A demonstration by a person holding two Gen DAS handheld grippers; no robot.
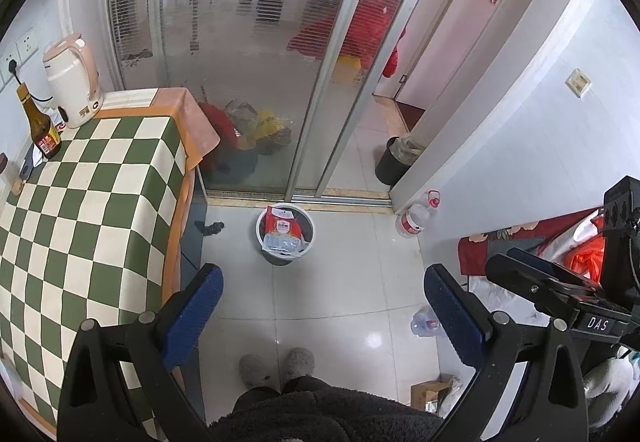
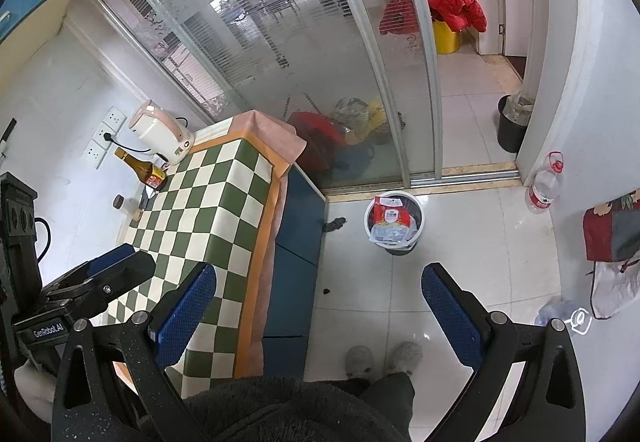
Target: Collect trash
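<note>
A small white trash bin [image 1: 260, 228] [image 2: 367, 220] stands on the tiled floor by the sliding glass door. A red-and-white snack packet [image 1: 282, 228] [image 2: 390, 218] and clear wrapping stick out of it. A crushed clear plastic bottle [image 1: 426, 322] [image 2: 560, 310] lies on the floor to the right. Dark scraps [image 1: 210, 228] [image 2: 336, 224] lie at the cabinet's foot. My left gripper [image 1: 323, 274] is open and empty, held above the floor short of the bin. My right gripper [image 2: 320, 274] is open too, holding nothing.
A table with a green checked cloth [image 1: 88, 202] [image 2: 208, 202] carries a kettle [image 1: 74, 82] and a brown bottle [image 1: 40, 126]. A large water bottle [image 1: 416, 220] and a black bin [image 1: 394, 160] stand near the doorway. A person's slippers [image 1: 276, 362] are below; a cardboard box [image 1: 430, 392] is right.
</note>
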